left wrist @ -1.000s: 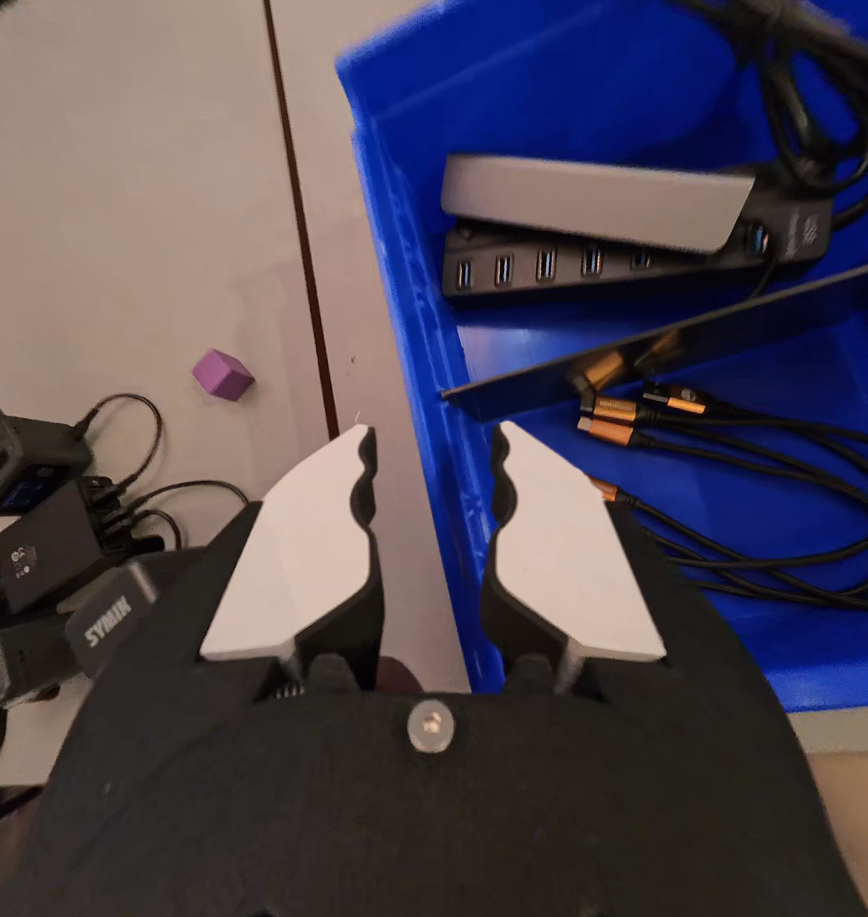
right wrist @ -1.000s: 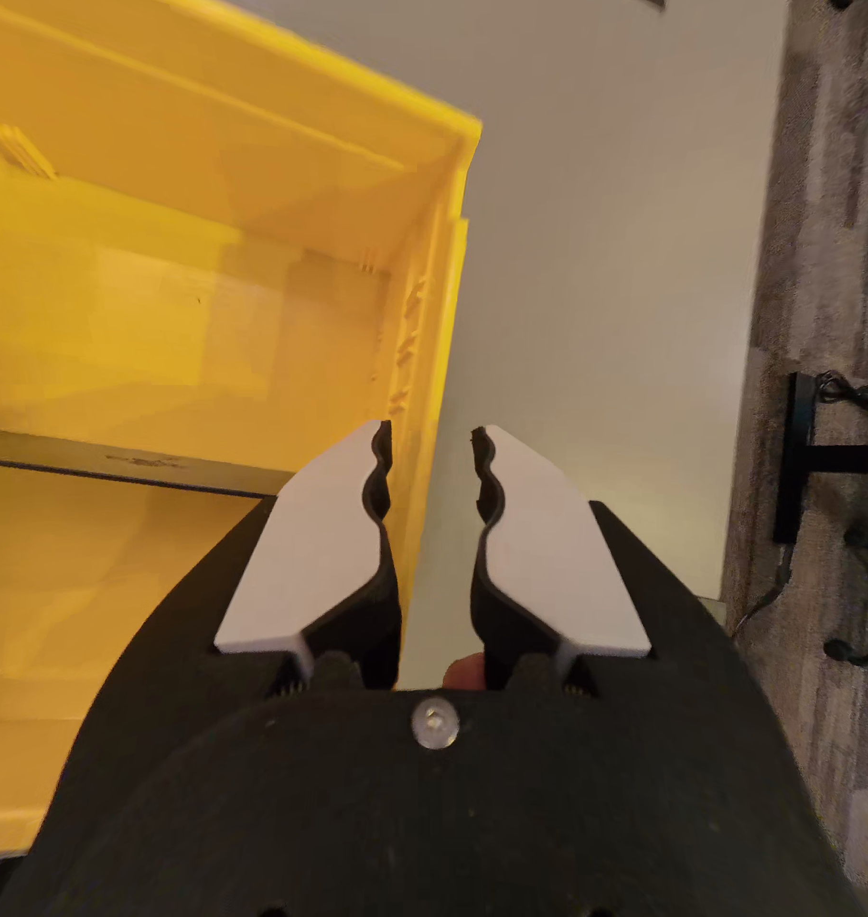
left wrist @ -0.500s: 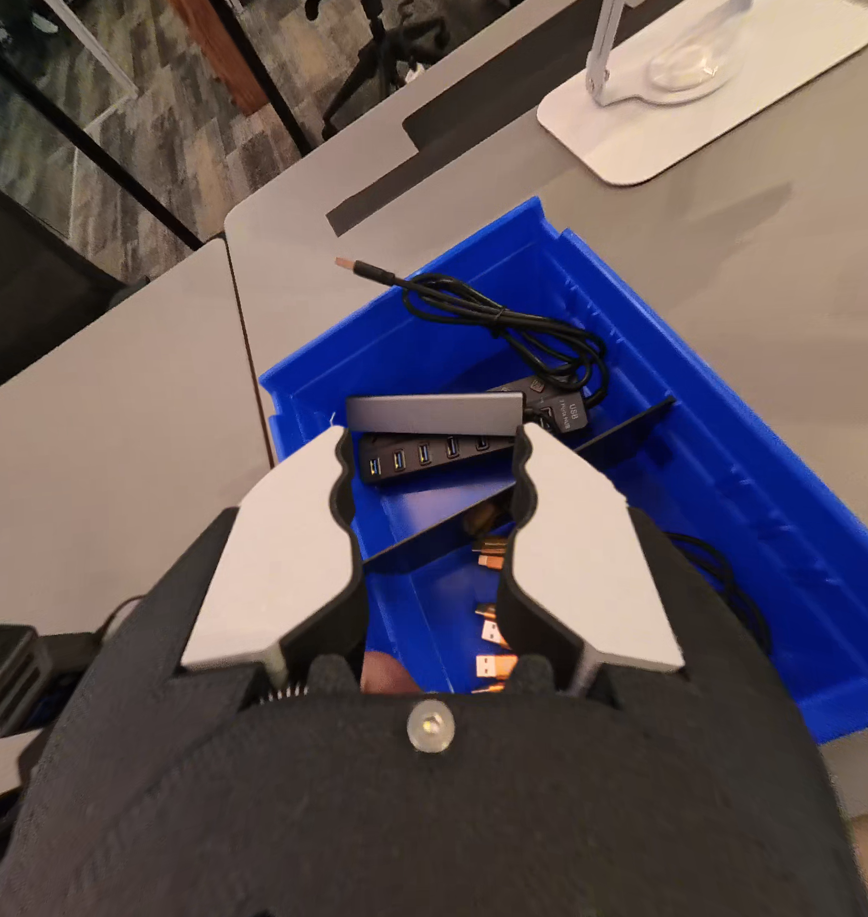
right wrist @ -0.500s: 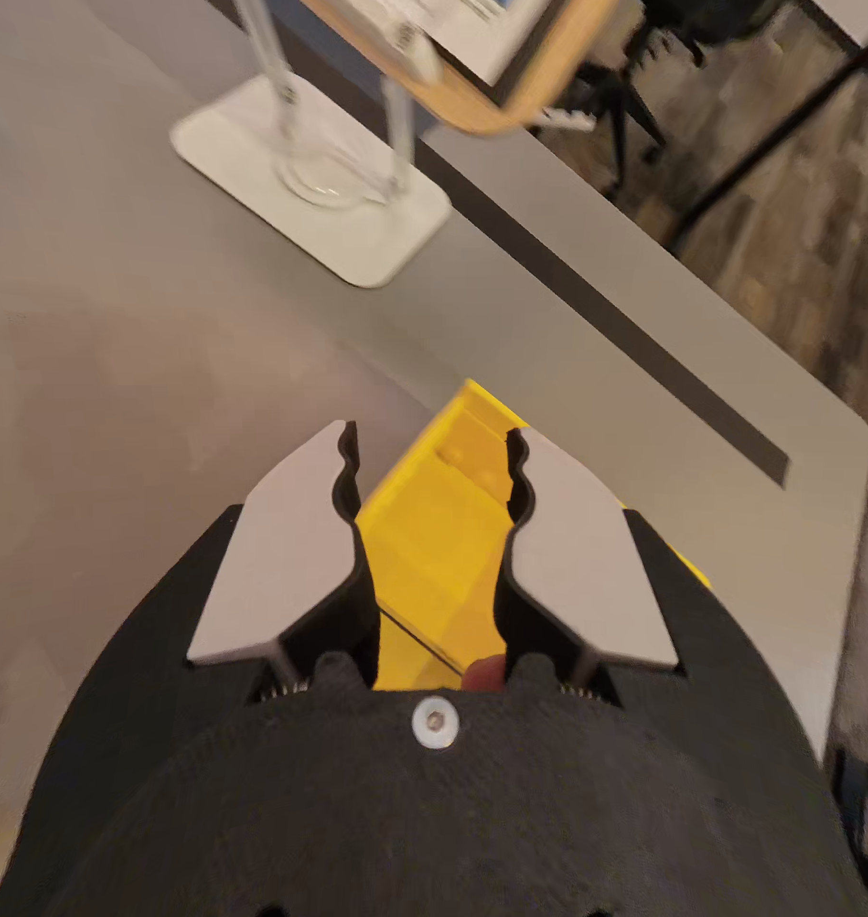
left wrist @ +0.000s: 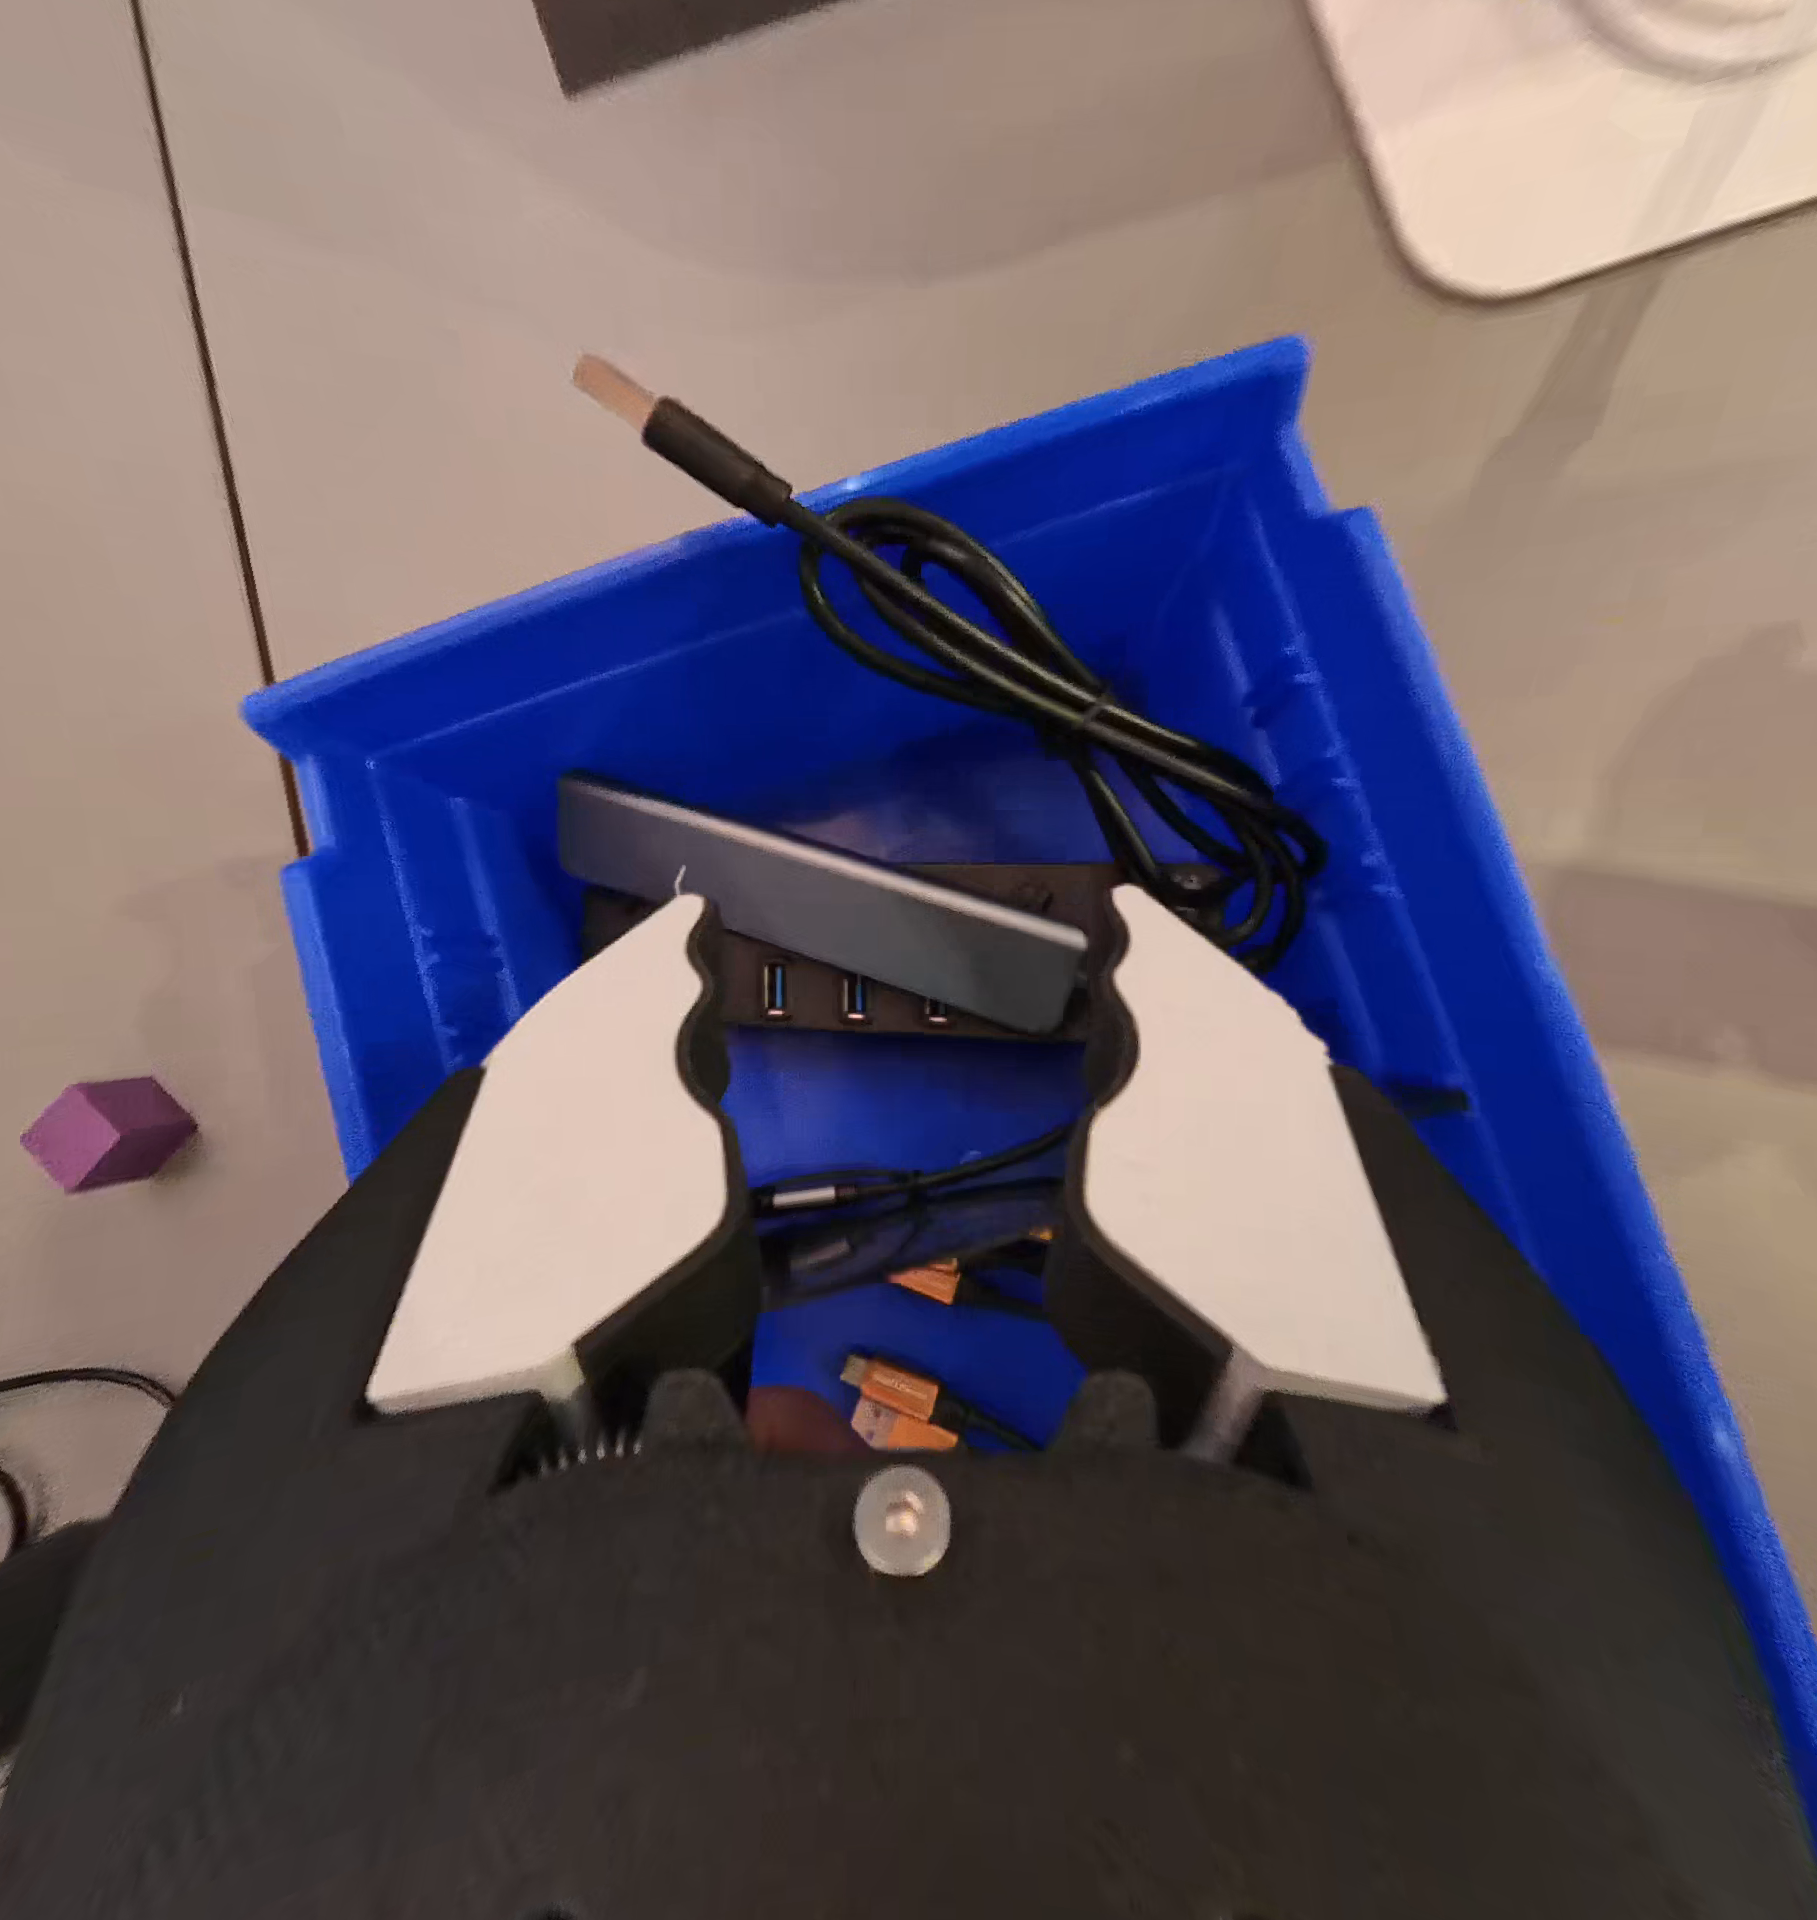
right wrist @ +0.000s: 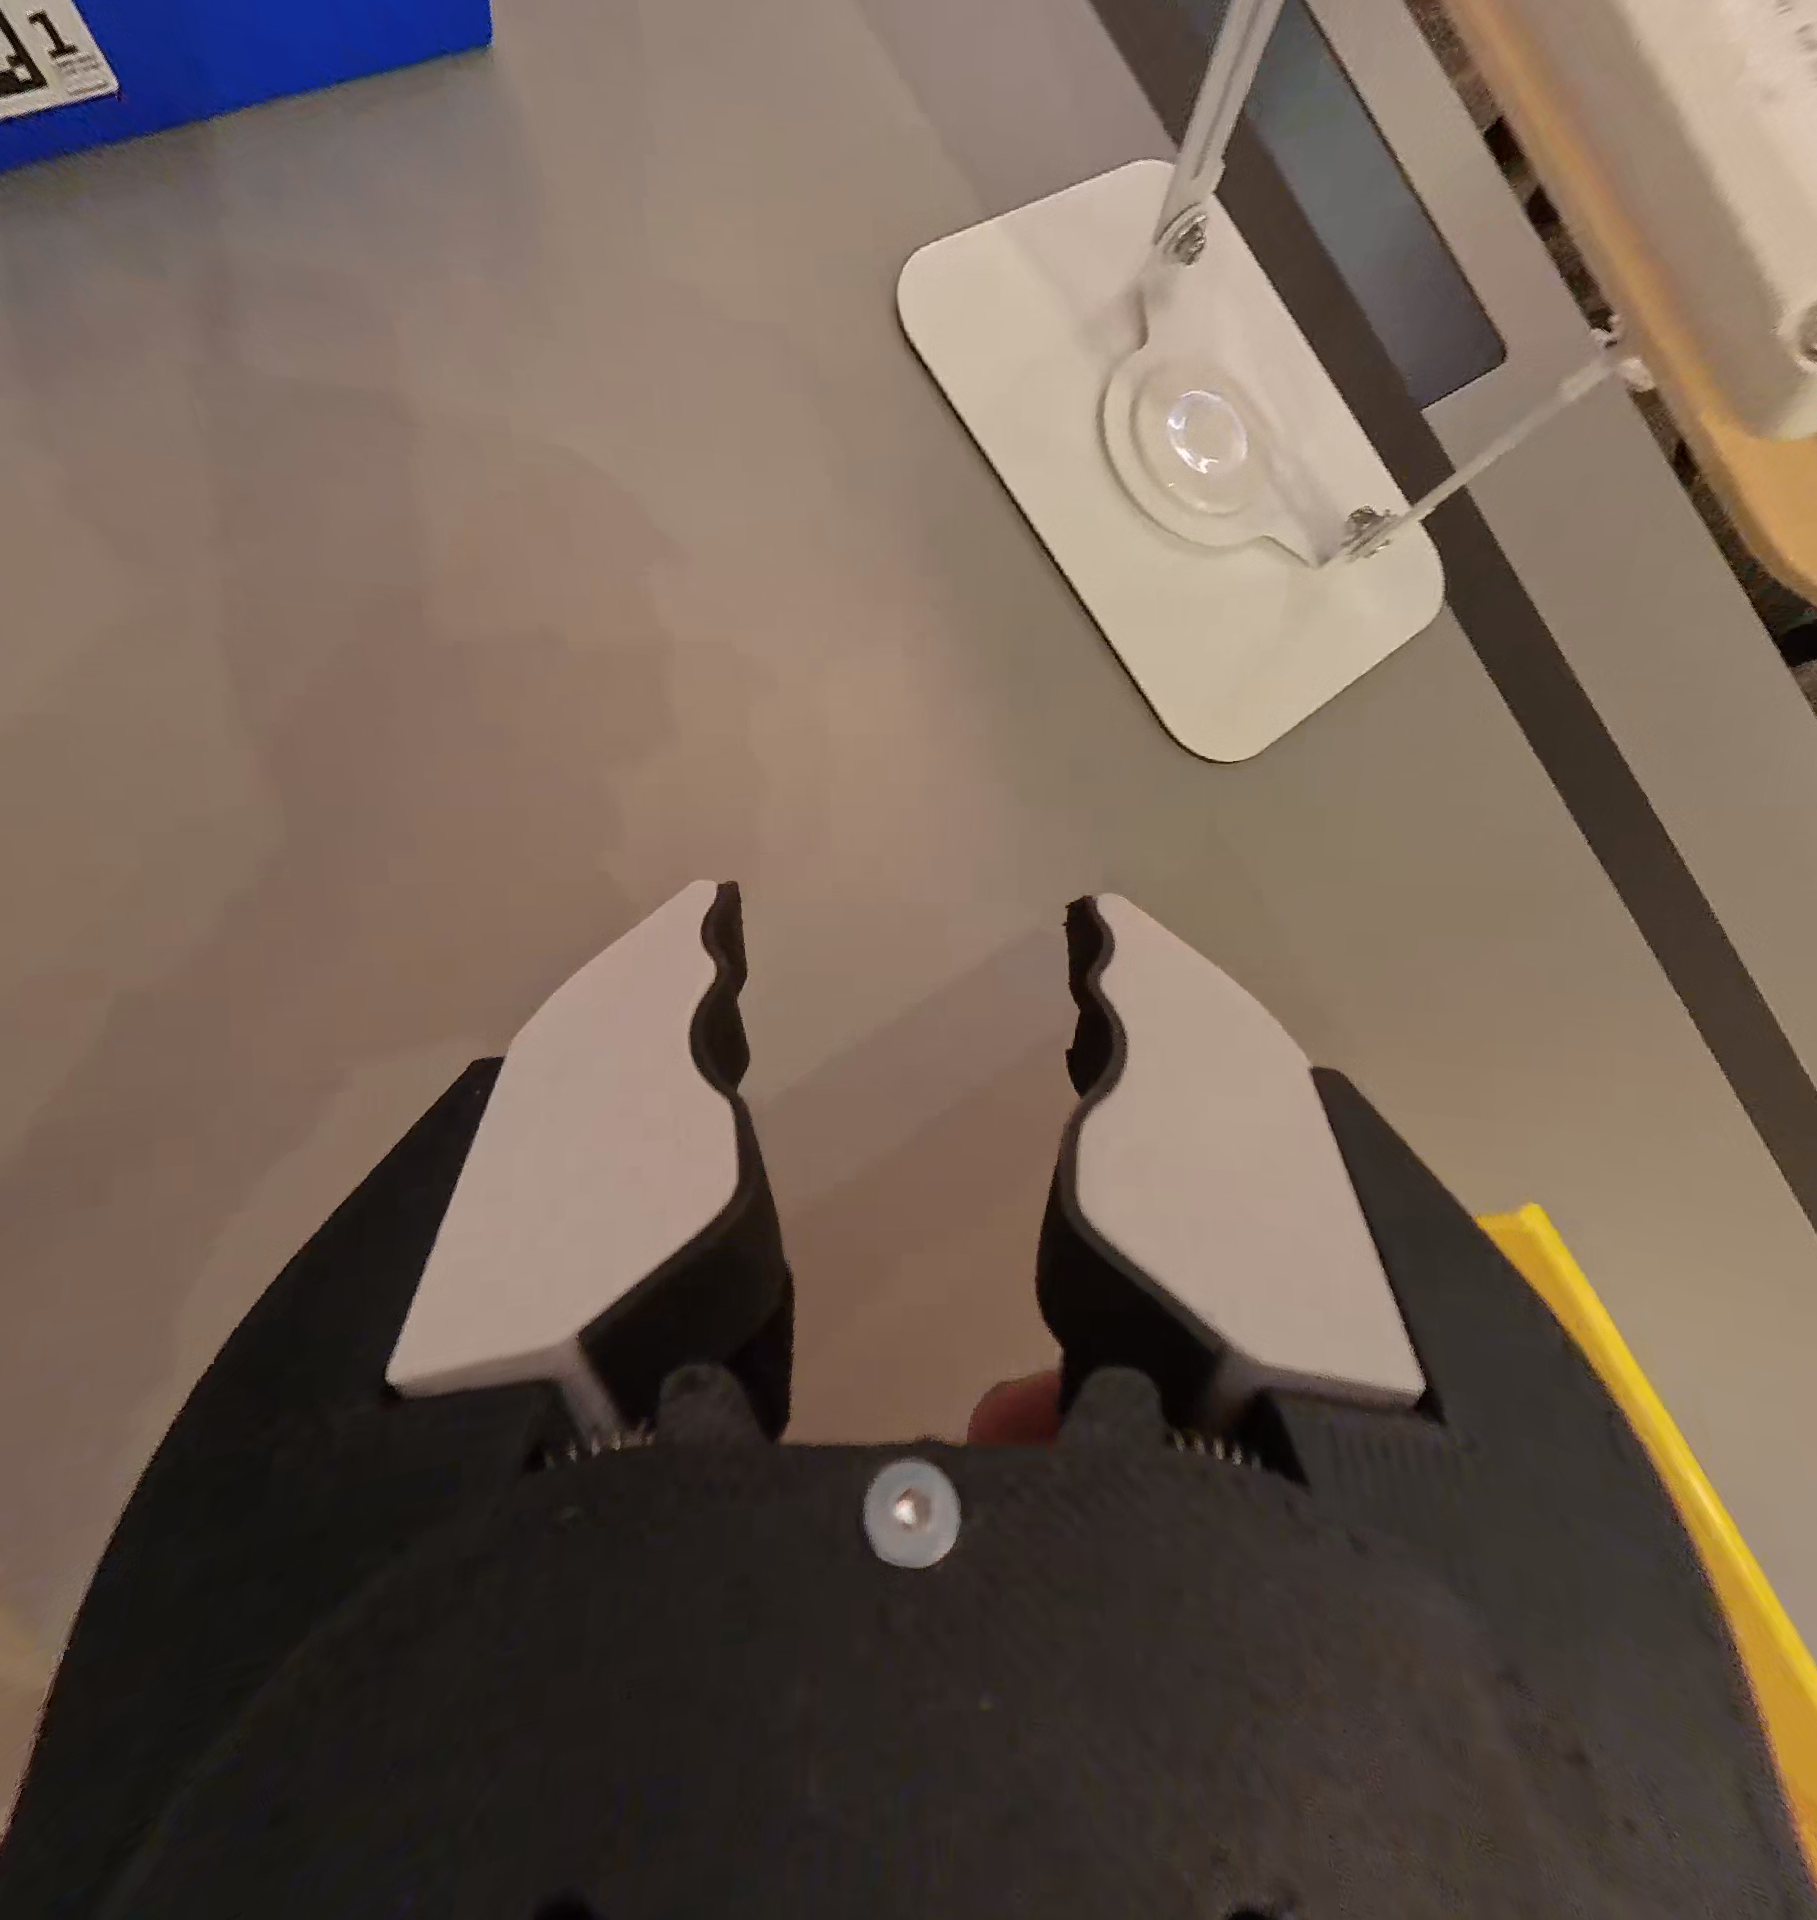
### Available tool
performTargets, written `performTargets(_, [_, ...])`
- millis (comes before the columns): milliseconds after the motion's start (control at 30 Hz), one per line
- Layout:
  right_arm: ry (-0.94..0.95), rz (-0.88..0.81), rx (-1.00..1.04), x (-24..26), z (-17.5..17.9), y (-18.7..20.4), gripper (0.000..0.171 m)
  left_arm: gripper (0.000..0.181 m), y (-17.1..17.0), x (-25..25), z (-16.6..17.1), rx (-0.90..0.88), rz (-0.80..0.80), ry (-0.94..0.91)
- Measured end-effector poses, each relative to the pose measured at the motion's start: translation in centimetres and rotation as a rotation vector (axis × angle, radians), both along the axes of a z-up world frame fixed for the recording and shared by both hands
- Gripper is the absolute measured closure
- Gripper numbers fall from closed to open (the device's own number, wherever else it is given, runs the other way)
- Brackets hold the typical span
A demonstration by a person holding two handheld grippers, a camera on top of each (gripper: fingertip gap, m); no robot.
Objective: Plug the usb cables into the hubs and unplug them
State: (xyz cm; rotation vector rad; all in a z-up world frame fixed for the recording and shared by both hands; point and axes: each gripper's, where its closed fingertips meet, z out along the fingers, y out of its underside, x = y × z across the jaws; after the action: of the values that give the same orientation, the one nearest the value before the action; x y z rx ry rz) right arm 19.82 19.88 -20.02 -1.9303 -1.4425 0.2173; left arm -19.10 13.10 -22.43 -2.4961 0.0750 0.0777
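Observation:
In the left wrist view a blue bin (left wrist: 530,665) holds a grey hub (left wrist: 821,904) lying across a black hub (left wrist: 852,997) with blue ports. A coiled black cable (left wrist: 987,634) rests at the bin's far end, its USB plug (left wrist: 675,426) sticking over the rim. Orange-tipped cables (left wrist: 904,1392) lie in the near compartment. My left gripper (left wrist: 904,914) is open and empty above the bin, its fingers framing the hubs. My right gripper (right wrist: 904,904) is open and empty over bare grey table.
A purple cube (left wrist: 109,1132) sits on the table left of the bin. A white stand base (right wrist: 1174,468) stands at the right rear, also in the left wrist view (left wrist: 1610,135). A yellow bin edge (right wrist: 1631,1455) is at the right. A blue bin corner (right wrist: 260,52) is at far left. It is some 25 cm from my left tips to the purple cube (left wrist: 109,1132).
My left gripper has moved over the blue bin and opened wider, now looking down on the hubs. My right gripper has swung away from the yellow bin to bare table and opened wider.

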Motion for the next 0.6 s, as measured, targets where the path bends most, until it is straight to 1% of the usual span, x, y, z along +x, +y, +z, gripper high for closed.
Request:
performTargets(33, [0.002,0.005,-0.003,-0.2,-0.2,-0.1,0.111,0.113,0.3,-0.4,-0.9,-0.055,0.007,0.02])
performTargets(100, [0.003,0.008,-0.006,-0.4,-0.3,-0.2,0.111,0.112,0.5,-1.3,-2.6,-0.153,0.03,0.06])
performTargets(200, [0.012,0.006,-0.014,-0.4,-0.5,-0.1,0.112,0.115,0.3,-2.8,-4.4,-0.28,0.07,0.123])
performTargets(300, [0.025,-0.003,-0.023,-0.2,-0.6,0.1,0.113,0.123,0.5,-3.1,-4.7,-0.329,0.093,0.093])
performTargets(367, [0.03,-0.008,-0.027,-0.1,-0.6,0.3,0.114,0.125,0.4,-3.1,-4.9,-0.361,0.105,0.059])
performTargets(500, [0.03,-0.02,-0.039,0.3,-0.8,0.5,0.114,0.109,0.4,-3.7,-4.6,-0.384,0.102,0.082])
performTargets(600, [0.038,-0.028,-0.046,0.5,-0.8,0.6,0.114,0.108,0.3,-2.8,-4.7,-0.369,0.08,-0.053])
